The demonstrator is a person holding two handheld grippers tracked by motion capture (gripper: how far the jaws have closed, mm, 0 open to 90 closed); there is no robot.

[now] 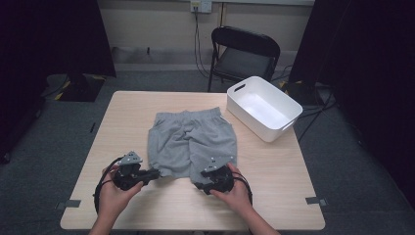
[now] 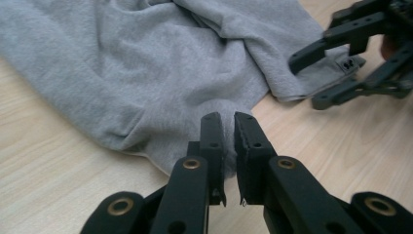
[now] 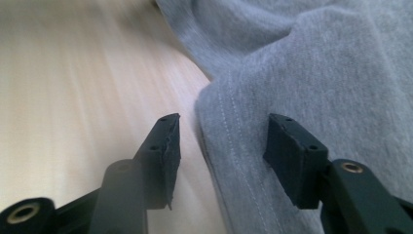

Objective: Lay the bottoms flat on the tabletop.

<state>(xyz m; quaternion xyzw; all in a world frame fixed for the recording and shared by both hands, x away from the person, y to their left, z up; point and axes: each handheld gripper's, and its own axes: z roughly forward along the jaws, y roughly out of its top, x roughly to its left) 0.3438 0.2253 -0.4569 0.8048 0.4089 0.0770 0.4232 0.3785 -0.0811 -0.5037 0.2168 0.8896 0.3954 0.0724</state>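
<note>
High view: grey shorts point(image 1: 192, 140) lie flat on the desk point(image 1: 274, 196), waistband toward the far edge, leg hems toward the person; white bin point(image 1: 263, 107) sits at the far right corner of the desk, just beside the shorts; black folding chair point(image 1: 244, 54) stands behind the desk; left hand point(image 1: 113, 193) comes in from the bottom edge, forearm angled up and to the right, left tool point(image 1: 155, 173) lying low and level, tip at the hem of the left leg; right hand point(image 1: 235, 193) comes in from the bottom, wrapped around the right tool point(image 1: 201, 185), which sits low at the hem corner of the right leg, pointing left. Left gripper view: left tool point(image 2: 229, 127) clenched on a pinch of the shorts' hem point(image 2: 146, 73), jaws almost together with grey fabric bunched between them; the right tool point(image 2: 311, 78) shows farther off at upper right, jaws apart at the other hem corner. Right gripper view: right tool point(image 3: 221, 141) released, jaws spread wide with the stitched hem edge of the shorts point(image 3: 302, 63) lying between them, pads not pressing it; left side of the picture blurred, bare desk point(image 3: 73, 87) there.
</note>
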